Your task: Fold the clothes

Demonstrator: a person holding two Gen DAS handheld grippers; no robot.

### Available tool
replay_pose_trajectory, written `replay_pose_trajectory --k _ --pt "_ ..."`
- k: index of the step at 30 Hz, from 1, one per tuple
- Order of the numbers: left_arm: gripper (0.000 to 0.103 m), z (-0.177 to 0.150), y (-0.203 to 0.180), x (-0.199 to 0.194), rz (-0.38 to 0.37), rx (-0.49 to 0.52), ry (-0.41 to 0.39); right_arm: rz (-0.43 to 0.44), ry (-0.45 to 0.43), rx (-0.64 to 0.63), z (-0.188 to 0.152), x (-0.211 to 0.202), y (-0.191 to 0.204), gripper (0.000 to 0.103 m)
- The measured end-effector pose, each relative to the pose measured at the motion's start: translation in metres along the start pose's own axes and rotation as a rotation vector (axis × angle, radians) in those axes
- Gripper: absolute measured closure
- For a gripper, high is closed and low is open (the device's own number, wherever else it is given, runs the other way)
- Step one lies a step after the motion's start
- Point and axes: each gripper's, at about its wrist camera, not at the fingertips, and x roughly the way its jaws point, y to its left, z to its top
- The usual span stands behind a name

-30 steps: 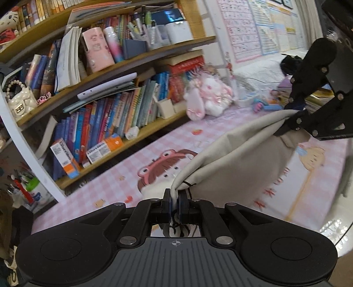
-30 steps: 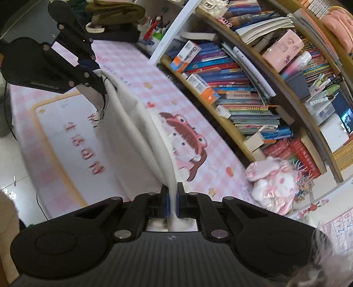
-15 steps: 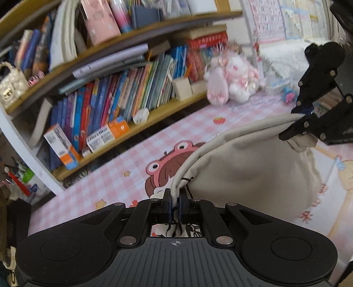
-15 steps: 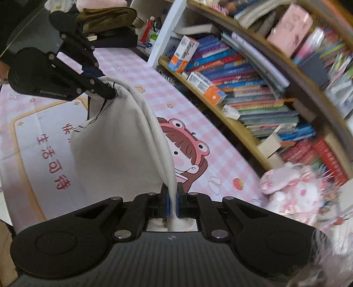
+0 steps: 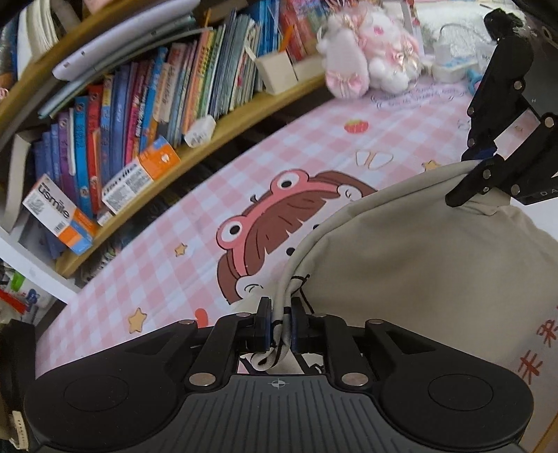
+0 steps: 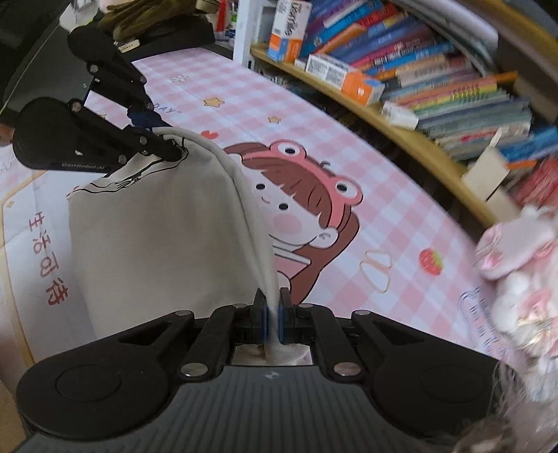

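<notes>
A beige garment with a black line print hangs between my two grippers, its top edge stretched taut and its body drooping onto the pink checked tablecloth. My left gripper is shut on one end of that edge. My right gripper is shut on the other end. In the right wrist view the garment hangs at left, with the left gripper pinching its far corner. In the left wrist view the right gripper pinches the far corner at right.
A wooden bookshelf full of books runs along the table's far side. A pink and white plush toy sits at the far right of the table. A cartoon frog-hat girl is printed on the cloth. Folded dark clothes lie beyond the left end.
Both grippers have moved lower and toward the bookshelf, still shut on the garment. The garment hangs closer to the tablecloth, over the cartoon print.
</notes>
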Motion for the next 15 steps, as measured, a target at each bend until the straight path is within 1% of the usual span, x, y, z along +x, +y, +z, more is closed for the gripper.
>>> replay_pose_trajectory --k 2,3,4,5,6,7,8,10,12,13,15 --pt "0.067 0.0 0.003 0.005 0.018 -0.009 0.008 0.017 0.009 0.02 -0.001 0.006 -0.005 0.096" --pt "0.051 0.0 0.006 0.006 0.03 -0.021 0.005 0.02 0.012 0.032 -0.001 0.008 -0.007 0.094" --pt "0.039 0.0 0.01 0.006 0.04 -0.036 0.001 0.015 0.013 0.042 -0.002 0.011 -0.01 0.091" --pt "0.035 -0.001 0.016 0.004 0.038 -0.065 -0.012 0.003 0.012 0.054 -0.002 0.014 -0.012 0.081" --pt "0.032 -0.001 0.023 0.0 0.03 -0.1 -0.029 -0.005 0.012 0.075 -0.002 0.016 -0.016 0.073" --pt "0.031 -0.001 0.03 -0.004 0.018 -0.14 -0.048 -0.011 0.012 0.104 -0.002 0.019 -0.021 0.071" --pt "0.03 -0.002 0.037 -0.01 0.007 -0.188 -0.07 -0.017 0.012 0.133 -0.002 0.021 -0.025 0.071" --pt "0.024 -0.006 0.051 -0.022 0.0 -0.288 -0.122 -0.025 -0.003 0.216 -0.007 0.018 -0.031 0.071" --pt "0.024 -0.016 0.062 -0.034 -0.023 -0.396 -0.177 -0.032 -0.022 0.307 -0.012 0.012 -0.037 0.071" --pt "0.024 -0.021 0.067 -0.038 -0.042 -0.445 -0.197 -0.035 -0.032 0.353 -0.015 0.009 -0.039 0.071" --pt "0.025 -0.035 0.075 -0.041 -0.109 -0.546 -0.223 -0.042 -0.051 0.444 -0.021 0.004 -0.044 0.071"
